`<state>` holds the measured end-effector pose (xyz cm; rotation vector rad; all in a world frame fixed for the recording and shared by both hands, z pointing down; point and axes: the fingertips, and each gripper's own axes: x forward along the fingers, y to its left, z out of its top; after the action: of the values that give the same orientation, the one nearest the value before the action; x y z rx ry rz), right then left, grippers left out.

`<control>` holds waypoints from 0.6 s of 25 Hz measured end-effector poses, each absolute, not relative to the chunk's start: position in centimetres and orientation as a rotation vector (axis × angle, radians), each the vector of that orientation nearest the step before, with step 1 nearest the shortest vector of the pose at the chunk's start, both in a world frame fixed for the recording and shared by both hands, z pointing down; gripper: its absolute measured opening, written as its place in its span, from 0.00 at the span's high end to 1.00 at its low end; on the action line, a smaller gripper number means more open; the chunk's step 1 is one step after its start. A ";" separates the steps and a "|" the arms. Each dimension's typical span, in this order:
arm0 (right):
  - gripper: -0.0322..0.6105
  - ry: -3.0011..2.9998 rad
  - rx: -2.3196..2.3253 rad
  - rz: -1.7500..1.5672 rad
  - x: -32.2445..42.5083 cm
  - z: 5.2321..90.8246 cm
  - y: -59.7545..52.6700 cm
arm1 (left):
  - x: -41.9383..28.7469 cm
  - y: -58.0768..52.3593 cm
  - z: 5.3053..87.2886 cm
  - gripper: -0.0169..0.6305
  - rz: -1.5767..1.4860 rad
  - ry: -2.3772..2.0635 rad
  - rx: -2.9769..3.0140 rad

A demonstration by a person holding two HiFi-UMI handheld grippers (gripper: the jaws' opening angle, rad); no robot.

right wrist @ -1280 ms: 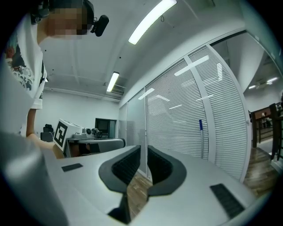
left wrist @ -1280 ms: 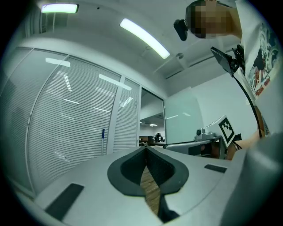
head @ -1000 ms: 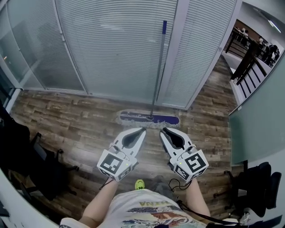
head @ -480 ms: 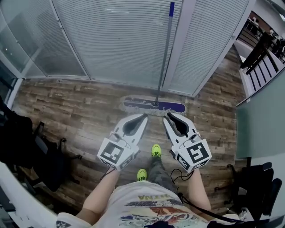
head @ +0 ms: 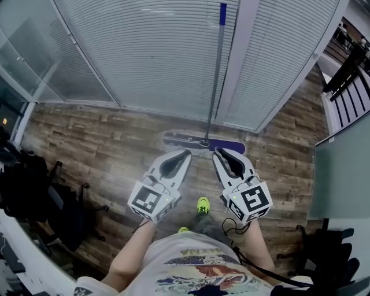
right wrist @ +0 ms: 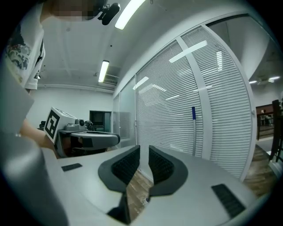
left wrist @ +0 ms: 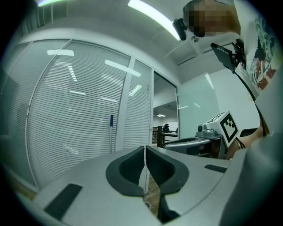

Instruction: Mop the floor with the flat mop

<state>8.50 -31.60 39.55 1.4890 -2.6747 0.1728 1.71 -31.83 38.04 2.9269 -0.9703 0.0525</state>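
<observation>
Both tools are empty. Left gripper [head: 185, 153]: jaws fully together. Right gripper [head: 217, 151]: jaws all but together, with only floor [head: 104, 144] showing through the slit.

Mop [head: 191, 140] isn't in hand yet. Its head lies flat at the floor's far edge, along the foot of the blinds [head: 150, 52], with its long axis running left-right across us. Handle [head: 215, 75] rises near upright from the middle of the head and leans back on the blinds, blue grip [head: 222, 14] at the top.

Key relation: the handle is straight ahead, in line with the gap between the two grippers and a shade nearer the right one. Both grippers point roughly level and their jaws part sideways, so a vertical pole fits between them.

We judge this as the approach step, mopping not started. Next we need the jaws open before contact.

Risk: bumping the pole with shut jaws could slide it along the blinds.
</observation>
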 end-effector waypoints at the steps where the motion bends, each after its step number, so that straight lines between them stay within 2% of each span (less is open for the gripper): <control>1: 0.89 -2.671 1.493 0.186 9.5 39.9 -32.7 | 2.4 -32.9 38.5 0.97 0.071 -0.980 2.918; 15: 0.88 -2.719 1.435 0.183 14.9 40.0 -42.2 | 8.9 -41.3 38.9 0.97 0.106 -1.042 2.920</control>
<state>14.87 -42.18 40.00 1.4351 -2.7194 0.1829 8.89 -41.33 38.94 2.9199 -1.0421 0.1057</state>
